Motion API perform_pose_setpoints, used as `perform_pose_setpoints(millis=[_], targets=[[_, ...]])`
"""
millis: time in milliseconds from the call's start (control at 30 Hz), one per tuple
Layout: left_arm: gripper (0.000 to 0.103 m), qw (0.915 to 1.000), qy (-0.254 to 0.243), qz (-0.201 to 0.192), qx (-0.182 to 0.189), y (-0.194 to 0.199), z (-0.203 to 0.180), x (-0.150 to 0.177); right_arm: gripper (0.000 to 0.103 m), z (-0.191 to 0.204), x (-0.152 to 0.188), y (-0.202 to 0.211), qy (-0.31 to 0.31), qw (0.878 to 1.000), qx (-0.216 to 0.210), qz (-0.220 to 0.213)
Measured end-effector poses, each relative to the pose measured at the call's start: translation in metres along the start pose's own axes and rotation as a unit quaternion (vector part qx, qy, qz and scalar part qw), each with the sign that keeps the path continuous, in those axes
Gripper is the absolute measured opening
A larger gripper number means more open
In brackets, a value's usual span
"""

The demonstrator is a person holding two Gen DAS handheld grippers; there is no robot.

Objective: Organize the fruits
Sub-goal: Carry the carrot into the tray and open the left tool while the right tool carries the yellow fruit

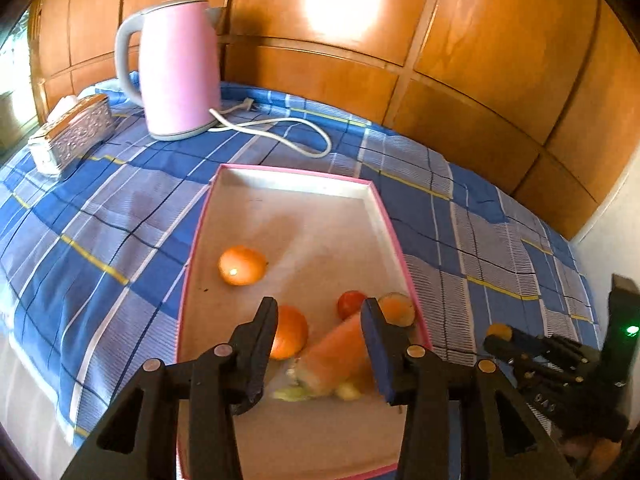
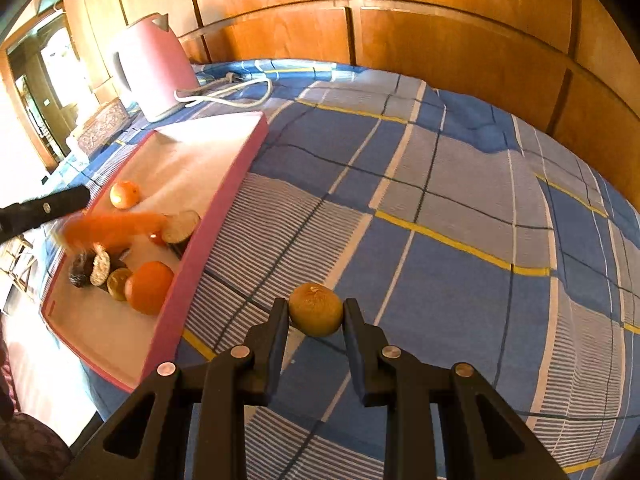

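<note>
Both grippers: right gripper (image 2: 316,312) clamps yellowish fruit (image 2: 316,310) beside tray (image 2: 224,216) edge (left gripper (image 1: 320,320) parted, seemingly empty)

A home room is showing here; a pink electric kettle (image 1: 176,68) is standing on a blue checked cloth (image 2: 440,208); wooden wall panels (image 1: 480,40) are running behind.

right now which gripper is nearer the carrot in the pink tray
Left. The left gripper hangs right over the carrot inside the pink tray. The right gripper is outside the tray, shut on a small yellowish fruit.
</note>
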State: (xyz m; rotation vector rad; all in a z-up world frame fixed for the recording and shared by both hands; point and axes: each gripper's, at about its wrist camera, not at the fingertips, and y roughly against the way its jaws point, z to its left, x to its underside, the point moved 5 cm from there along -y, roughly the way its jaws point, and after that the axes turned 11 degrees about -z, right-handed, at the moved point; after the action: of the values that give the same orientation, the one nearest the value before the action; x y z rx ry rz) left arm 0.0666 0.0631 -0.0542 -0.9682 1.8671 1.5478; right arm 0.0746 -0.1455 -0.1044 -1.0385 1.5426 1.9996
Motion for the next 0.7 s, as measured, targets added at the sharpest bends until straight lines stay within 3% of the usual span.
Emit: perform_pose_setpoints(millis=[100, 300, 533, 700], targets=[[0.051, 0.9999, 0.012, -0.006, -0.009, 0.006, 0.008, 0.004, 0.027, 0.01, -0.01, 0.006, 0.008, 1.0, -0.012, -0.01], [0.051, 0.9995, 0.021, -0.011, -0.023, 0.015, 0.02, 0.007, 0.027, 0.039, -0.029, 0.006, 0.032, 0.998, -0.047, -0.018], [0.06, 0.999, 0.015, -0.024, -0.035, 0.025, 0.022, 0.008, 0.027, 0.086, -0.049, -0.004, 0.058, 0.993, -0.097, -0.02], [0.064, 0.9987, 0.013, -0.027, -0.041, 0.029, 0.025, 0.009, 0.027, 0.108, -0.059, -0.019, 0.063, 0.992, -0.107, -0.013]])
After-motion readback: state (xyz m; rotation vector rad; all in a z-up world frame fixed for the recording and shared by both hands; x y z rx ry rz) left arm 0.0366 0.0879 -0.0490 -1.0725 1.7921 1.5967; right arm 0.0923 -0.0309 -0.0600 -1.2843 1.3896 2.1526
